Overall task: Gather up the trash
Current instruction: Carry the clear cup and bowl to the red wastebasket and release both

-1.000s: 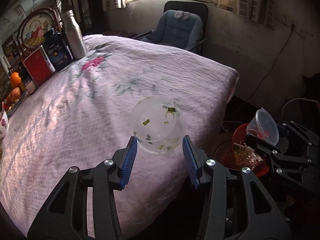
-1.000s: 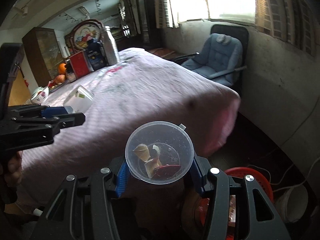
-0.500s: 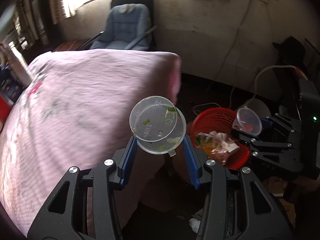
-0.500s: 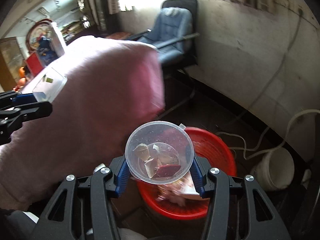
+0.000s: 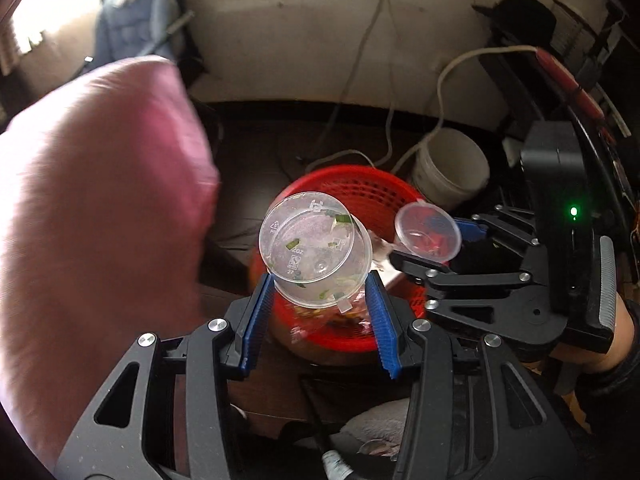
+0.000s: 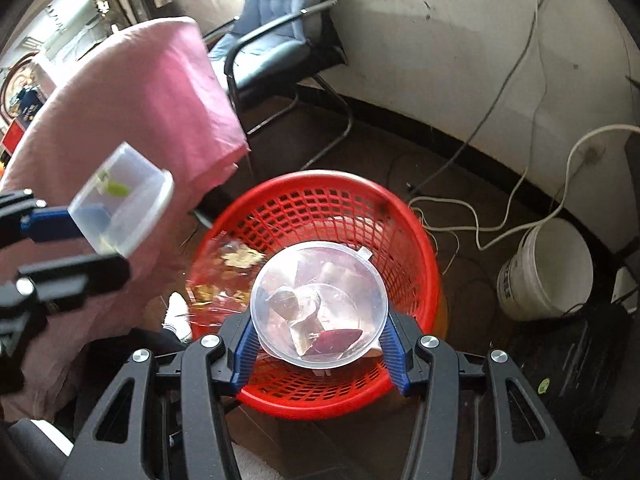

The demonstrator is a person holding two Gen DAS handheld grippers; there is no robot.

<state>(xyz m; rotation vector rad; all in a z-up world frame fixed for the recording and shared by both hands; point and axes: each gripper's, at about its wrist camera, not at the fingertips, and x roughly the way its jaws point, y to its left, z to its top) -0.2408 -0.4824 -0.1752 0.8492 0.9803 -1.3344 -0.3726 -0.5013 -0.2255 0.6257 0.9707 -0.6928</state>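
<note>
While the pink-draped worktop fills the space to the left of both tools, the red mesh basket stands on the floor straight ahead of and below them, with scraps inside. A white bucket sits beyond it to the right. The right tool is clenched on a clear cup holding shell bits and a red piece, right over the basket. The left tool grips a clear tub flecked with green, bottom facing forward, above the basket's near edge.
</note>
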